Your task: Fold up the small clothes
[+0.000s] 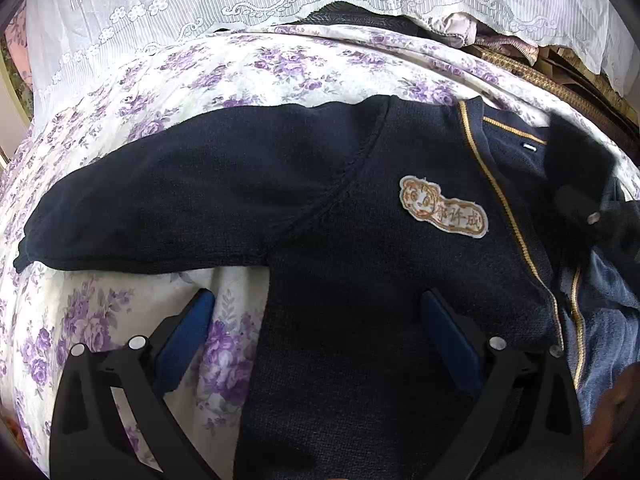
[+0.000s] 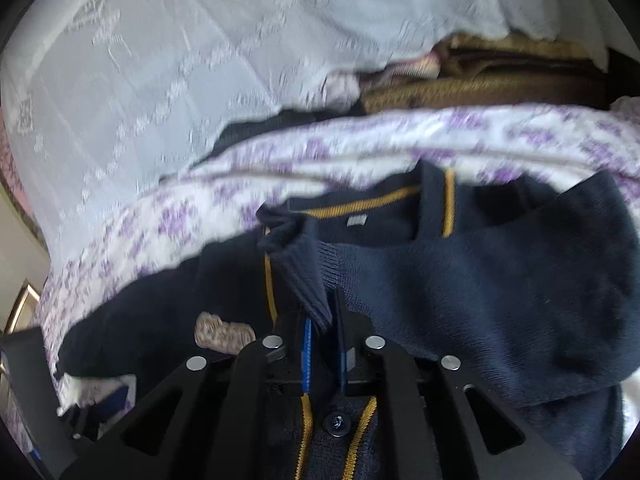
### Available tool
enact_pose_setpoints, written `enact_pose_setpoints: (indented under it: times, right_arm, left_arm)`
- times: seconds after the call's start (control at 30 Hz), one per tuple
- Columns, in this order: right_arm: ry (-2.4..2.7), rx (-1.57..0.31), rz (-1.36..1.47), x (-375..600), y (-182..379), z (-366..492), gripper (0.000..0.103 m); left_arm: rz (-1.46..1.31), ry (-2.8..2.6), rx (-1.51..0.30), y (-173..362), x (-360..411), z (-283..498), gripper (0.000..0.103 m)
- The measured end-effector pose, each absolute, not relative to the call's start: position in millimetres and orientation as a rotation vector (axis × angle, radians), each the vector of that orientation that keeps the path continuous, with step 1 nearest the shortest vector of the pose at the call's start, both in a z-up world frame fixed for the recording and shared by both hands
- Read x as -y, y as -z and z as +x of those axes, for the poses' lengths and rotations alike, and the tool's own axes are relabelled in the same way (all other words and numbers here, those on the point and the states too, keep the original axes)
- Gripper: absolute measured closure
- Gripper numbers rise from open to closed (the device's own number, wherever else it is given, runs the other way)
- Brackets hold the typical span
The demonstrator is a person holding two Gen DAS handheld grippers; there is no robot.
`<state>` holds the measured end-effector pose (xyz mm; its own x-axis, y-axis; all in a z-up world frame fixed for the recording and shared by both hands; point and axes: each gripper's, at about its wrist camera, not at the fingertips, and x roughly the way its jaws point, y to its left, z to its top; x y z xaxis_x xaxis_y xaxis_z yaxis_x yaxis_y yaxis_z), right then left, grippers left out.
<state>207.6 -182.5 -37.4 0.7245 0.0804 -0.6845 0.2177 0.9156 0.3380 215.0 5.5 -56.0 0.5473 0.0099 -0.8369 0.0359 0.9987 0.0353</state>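
A small navy knit cardigan (image 1: 340, 216) with gold trim and a beige name patch (image 1: 442, 212) lies on a floral bedsheet (image 1: 224, 68). Its left sleeve (image 1: 160, 216) is spread out to the left. My left gripper (image 1: 316, 316) is open just above the cardigan's side edge, one finger over the sheet and one over the body. My right gripper (image 2: 324, 336) is shut on the cuff of the right sleeve (image 2: 308, 280), which is drawn over the cardigan's front (image 2: 480, 300) near the collar. The right gripper also shows, blurred, in the left wrist view (image 1: 592, 208).
A white lace curtain (image 1: 200, 4) hangs behind the bed. Brown and pink bedding (image 2: 480, 80) is piled at the far right edge. The floral sheet (image 2: 200, 216) extends to the left and front of the cardigan.
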Motion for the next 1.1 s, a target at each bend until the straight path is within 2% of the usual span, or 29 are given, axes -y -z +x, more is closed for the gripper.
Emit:
enact_pose_setpoints:
  times: [0.03, 0.23, 0.3, 0.47, 0.53, 0.57, 0.6, 0.67, 0.83, 0.9, 0.93, 1.0, 1.03, 1.1]
  right_arm:
    - [0.063, -0.771, 0.432, 183.3, 39.6, 207.6, 0.078]
    - [-0.060, -0.690, 0.468, 183.9, 11.1, 174.2, 0.060]
    - [-0.095, -0.632, 0.423, 186.2, -10.1, 151.8, 0.045]
    - [-0.036, -0.544, 0.305, 219.1, -43.8, 112.8, 0.042]
    - [0.028, -0.541, 0.253, 234.3, -44.1, 108.4, 0.045]
    - [0.066, -0.548, 0.227, 244.3, -41.6, 107.9, 0.056]
    - [0.088, -0.560, 0.229, 255.8, -37.4, 108.4, 0.072]
    - [0.105, -0.576, 0.276, 276.4, -28.9, 111.2, 0.082]
    - [0.155, -0.592, 0.354, 317.1, -10.2, 120.8, 0.085]
    - [0.173, -0.603, 0.364, 329.7, -5.6, 129.1, 0.085]
    - [0.186, -0.618, 0.365, 334.8, -2.0, 136.0, 0.085]
    - [0.211, -0.706, 0.372, 343.7, 16.7, 157.4, 0.085]
    - [0.222, -0.759, 0.390, 349.8, 30.8, 167.9, 0.085]
    - [0.211, -0.817, 0.452, 361.7, 57.9, 179.5, 0.092]
  left_arm:
    - [0.050, 0.017, -0.991, 56.4, -5.9, 214.5, 0.004]
    - [0.044, 0.033, -0.992, 55.6, -7.2, 214.7, 0.004]
    - [0.029, 0.044, -0.982, 49.5, -10.3, 213.6, 0.004]
    - [-0.061, 0.145, -0.886, 8.9, -22.6, 200.6, 0.004]
    - [-0.112, 0.223, -0.897, -3.4, -19.0, 204.3, 0.004]
    - [-0.135, 0.271, -0.915, -6.3, -13.7, 208.2, 0.004]
    - [-0.137, 0.303, -0.934, -7.4, -5.5, 213.5, 0.004]
    - [-0.100, 0.331, -0.969, -5.3, 15.6, 225.6, 0.004]
    - [-0.050, 0.283, -1.102, 37.1, 60.3, 260.1, 0.005]
    - [-0.027, 0.247, -1.075, 47.5, 67.9, 263.0, 0.008]
    - [-0.009, 0.236, -1.035, 46.6, 70.1, 260.2, 0.010]
    - [0.054, 0.189, -0.965, 44.9, 75.4, 253.6, 0.031]
    - [0.068, 0.172, -0.940, 43.6, 75.9, 251.0, 0.035]
    - [0.080, 0.153, -0.916, 41.6, 75.1, 249.8, 0.047]
